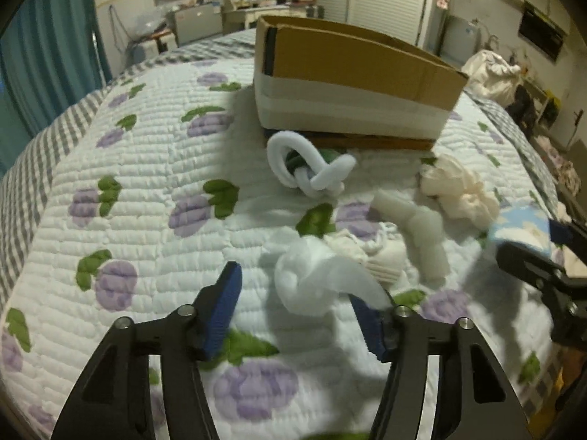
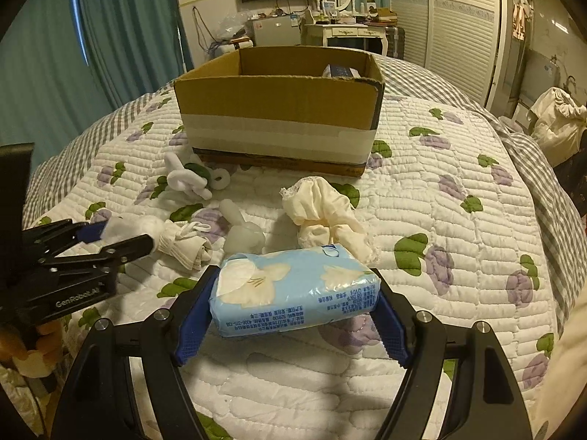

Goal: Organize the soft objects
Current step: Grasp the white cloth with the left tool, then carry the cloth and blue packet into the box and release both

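Observation:
My right gripper [image 2: 293, 308] is shut on a light blue tissue pack [image 2: 293, 291] and holds it above the quilt; the pack also shows at the right of the left wrist view [image 1: 521, 229]. My left gripper [image 1: 297, 304] is open around a fluffy white cotton piece [image 1: 312, 278] on the quilt. Ahead lie a rolled white sock [image 2: 183, 247], a translucent white soft toy [image 2: 242, 231], a cream cloth bundle [image 2: 326, 216] and a white knotted rope toy [image 1: 308, 163]. An open cardboard box [image 2: 279, 110] stands behind them.
The bed has a quilt [image 2: 440, 190] with purple and green print and a grey checked border. A small dark item [image 2: 341, 70] lies inside the box. A white bag [image 2: 557, 121] is at the far right, and furniture stands beyond the bed.

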Demonstrator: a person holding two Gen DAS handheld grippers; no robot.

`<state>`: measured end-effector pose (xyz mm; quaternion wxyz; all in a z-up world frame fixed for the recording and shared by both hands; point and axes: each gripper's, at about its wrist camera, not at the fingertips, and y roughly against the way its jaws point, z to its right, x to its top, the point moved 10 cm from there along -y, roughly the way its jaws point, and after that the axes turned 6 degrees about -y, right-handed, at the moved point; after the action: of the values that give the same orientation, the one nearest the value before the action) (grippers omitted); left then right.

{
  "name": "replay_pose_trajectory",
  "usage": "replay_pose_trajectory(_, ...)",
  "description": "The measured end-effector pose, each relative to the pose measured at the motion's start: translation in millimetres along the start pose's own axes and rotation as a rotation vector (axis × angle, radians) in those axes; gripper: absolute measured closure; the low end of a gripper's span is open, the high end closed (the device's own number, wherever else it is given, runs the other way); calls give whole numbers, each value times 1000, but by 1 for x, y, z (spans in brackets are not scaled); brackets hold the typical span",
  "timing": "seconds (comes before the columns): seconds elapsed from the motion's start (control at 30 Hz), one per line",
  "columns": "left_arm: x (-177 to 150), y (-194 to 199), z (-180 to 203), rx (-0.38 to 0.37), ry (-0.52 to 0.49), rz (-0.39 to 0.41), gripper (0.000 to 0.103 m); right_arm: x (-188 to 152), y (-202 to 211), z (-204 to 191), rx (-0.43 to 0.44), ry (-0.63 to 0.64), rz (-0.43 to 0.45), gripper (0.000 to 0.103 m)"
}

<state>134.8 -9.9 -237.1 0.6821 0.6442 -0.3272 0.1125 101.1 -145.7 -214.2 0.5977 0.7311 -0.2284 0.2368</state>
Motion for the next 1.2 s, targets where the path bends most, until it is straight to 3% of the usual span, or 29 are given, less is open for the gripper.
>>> replay_pose_trajectory(0.17, 1, -10, -5, -35, 35, 4, 46, -2, -8, 1, 3, -6, -16, 26)
replay_pose_trajectory(0.27, 0, -9, -2, -91, 37, 1, 72, -2, -11, 2, 1, -5, -21, 26)
replay_pose_trajectory(0.47, -7, 7, -2, -65, 26, -2, 75, 1, -3, -3, 1, 5, -7, 26)
replay_pose_trajectory(0.67, 14, 53, -5, -9, 1, 78, 75, 17, 23, -14, 22, 16, 53, 26)
replay_pose_trajectory(0.97, 90, 110, -1, 61, -58, 241, 75, 103, 74, -38, 30, 81, 238, 26)
replay_pose_trajectory(1.2, 156, 102, -6, 80, -58, 309, 75, 181, 81, -50, 57, 100, 336, 26)
